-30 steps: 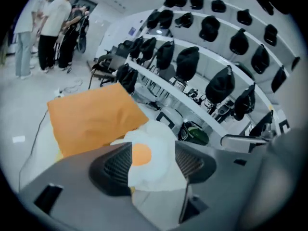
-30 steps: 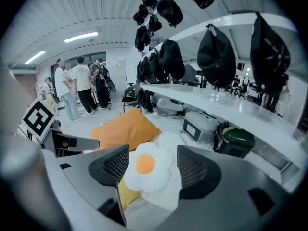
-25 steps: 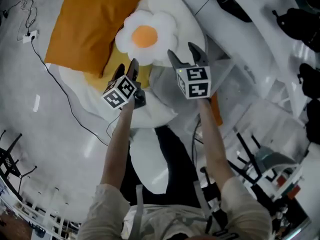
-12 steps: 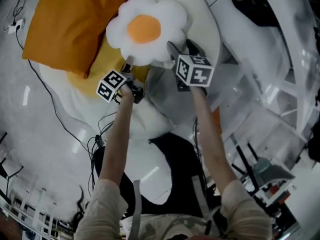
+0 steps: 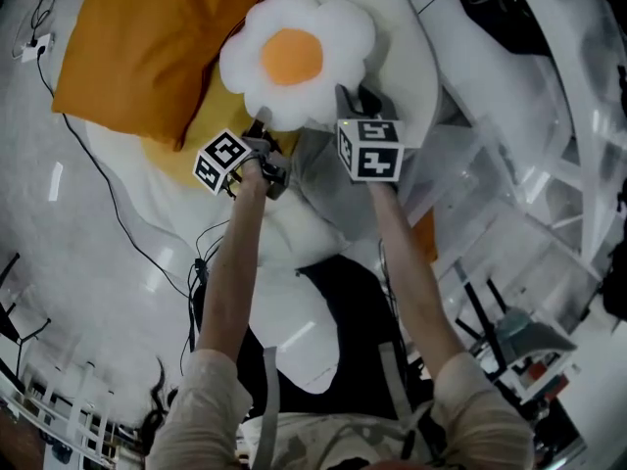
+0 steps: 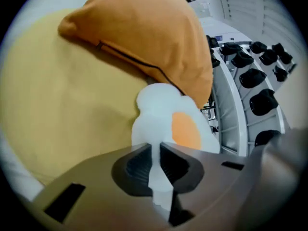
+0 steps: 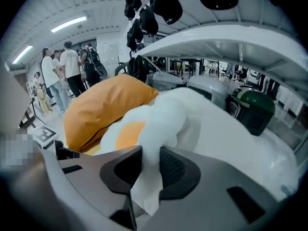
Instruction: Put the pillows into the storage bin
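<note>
Setting: seen from the head view, a person's two bare forearms reach up the middle of the frame over a pale grey floor [image 5: 69, 262]. Each hand carries a tool with a black-and-white marker cube.
Main pillow: a flower-shaped white plush pillow with a round orange centre [image 5: 294, 57] [image 6: 166, 117] [image 7: 159, 112] sits at the upper centre of the head view, just above both tools.
Left tool: the left tool [image 5: 263, 130] [image 6: 156, 153] meets the lower left petal of the flower pillow. Its jaws have just been closing, and its own view shows them pinching a thin fold of white plush.
Right tool: the right tool [image 5: 358, 101] [image 7: 150, 160] meets the lower right petal. Its jaws have also just been closing, and they squeeze a thicker wad of white plush.
Second pillow: a rectangular orange fabric pillow [image 5: 147, 47] [image 6: 144, 32] [image 7: 101, 109] fills the upper left of the head view, touching the flower pillow's left side.
Underneath: a large fried-egg-shaped cushion, white with a yellow middle [image 5: 167, 199] [image 6: 57, 105], lies on the floor beneath both pillows.
Storage bin: a clear plastic storage bin [image 5: 490, 213] stands at the right of the head view, beside the right forearm. Neither pillow is in it.
Cable: a thin black cable [image 5: 108, 184] runs across the floor at the left.
Background: in the right gripper view, several people [image 7: 62, 66] stand at the upper left.
</note>
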